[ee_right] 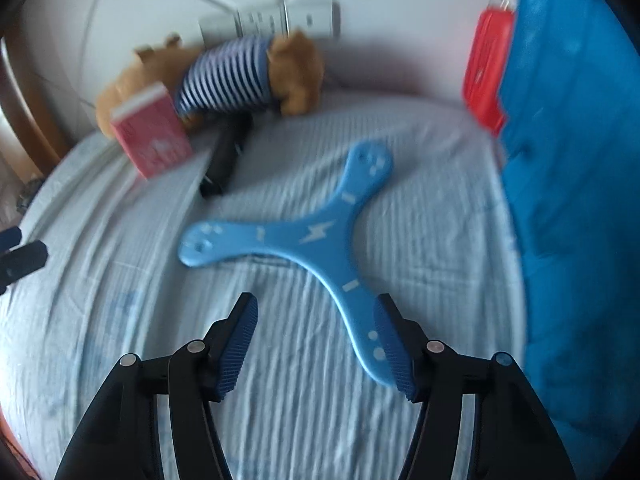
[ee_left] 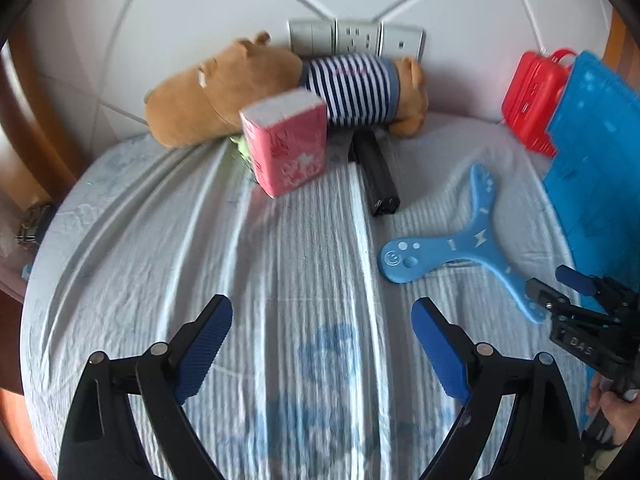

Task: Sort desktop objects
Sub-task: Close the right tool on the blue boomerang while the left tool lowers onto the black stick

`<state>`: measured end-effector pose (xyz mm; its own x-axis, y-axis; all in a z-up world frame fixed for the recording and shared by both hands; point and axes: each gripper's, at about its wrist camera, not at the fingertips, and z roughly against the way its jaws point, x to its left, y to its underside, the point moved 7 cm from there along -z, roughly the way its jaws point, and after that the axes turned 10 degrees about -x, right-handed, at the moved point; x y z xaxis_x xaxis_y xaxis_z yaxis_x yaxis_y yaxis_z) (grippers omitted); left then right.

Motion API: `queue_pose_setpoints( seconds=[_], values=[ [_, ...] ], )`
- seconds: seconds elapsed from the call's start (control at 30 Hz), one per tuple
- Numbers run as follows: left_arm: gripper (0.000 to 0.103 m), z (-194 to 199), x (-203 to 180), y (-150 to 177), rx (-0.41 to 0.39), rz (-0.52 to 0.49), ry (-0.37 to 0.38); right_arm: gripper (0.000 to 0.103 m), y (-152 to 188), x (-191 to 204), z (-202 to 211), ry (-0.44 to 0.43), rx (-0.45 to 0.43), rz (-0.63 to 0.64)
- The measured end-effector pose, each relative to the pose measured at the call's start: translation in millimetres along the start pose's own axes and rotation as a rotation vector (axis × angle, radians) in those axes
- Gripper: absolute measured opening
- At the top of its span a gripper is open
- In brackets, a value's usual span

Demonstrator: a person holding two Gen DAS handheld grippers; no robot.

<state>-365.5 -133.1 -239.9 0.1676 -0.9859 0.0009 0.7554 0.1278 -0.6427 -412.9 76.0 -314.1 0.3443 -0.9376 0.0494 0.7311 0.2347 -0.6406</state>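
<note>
Left of centre in the left wrist view, a pink tissue pack (ee_left: 286,142) stands against a plush bear (ee_left: 224,92); a black device (ee_left: 378,176) lies beside it. The left gripper (ee_left: 322,354) hangs spread and empty. Lower right, the right gripper (ee_right: 316,344), jaws apart, brackets one arm of the blue boomerang (ee_right: 316,240).

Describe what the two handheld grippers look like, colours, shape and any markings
Both the left gripper and the right gripper have glossy black plastic linkage arms joined by round silver pivot pins. Each finger ends in a blue ribbed pad. In the left wrist view, the right gripper's black body carries small white lettering, too blurred to read. No cables show.
</note>
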Motion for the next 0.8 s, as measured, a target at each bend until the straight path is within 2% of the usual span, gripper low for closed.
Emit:
queue_pose_setpoints(
  seconds=[0.17, 0.33, 0.37, 0.4, 0.47, 0.6, 0.7, 0.77, 0.8],
  values=[
    [0.092, -42, -8, -2, 0.031, -0.011, 0.011, 0.061, 7, -16, -50, 0.037, 0.053, 0.021],
    [0.092, -82, -23, -16, 0.041, -0.013, 0.028, 0.062, 9, -26, -77, 0.037, 0.072, 0.050],
    [0.092, -90, -27, -21, 0.042, -0.015, 0.033, 0.057, 8, -27, -77, 0.036, 0.060, 0.052],
    [0.092, -99, -33, -27, 0.043, -0.017, 0.038, 0.046, 6, -30, -76, 0.049, 0.051, 0.051],
    [0.092, -118, -45, -40, 0.039, -0.022, 0.046, 0.038, 4, -40, -76, 0.075, 0.036, 0.034],
    [0.092, -156, -64, -67, 0.021, -0.049, 0.021, 0.035, 3, -60, -76, 0.071, 0.026, -0.020],
    [0.092, -193, -72, -75, 0.053, -0.059, -0.028, 0.036, 2, -62, -77, 0.074, 0.016, -0.008],
    [0.076, -208, -73, -74, 0.074, -0.059, -0.043, 0.036, 2, -64, -78, 0.070, 0.006, -0.007],
    [0.075, -212, -74, -75, 0.071, -0.051, -0.034, 0.036, 3, -65, -78, 0.068, 0.003, -0.008]
  ],
)
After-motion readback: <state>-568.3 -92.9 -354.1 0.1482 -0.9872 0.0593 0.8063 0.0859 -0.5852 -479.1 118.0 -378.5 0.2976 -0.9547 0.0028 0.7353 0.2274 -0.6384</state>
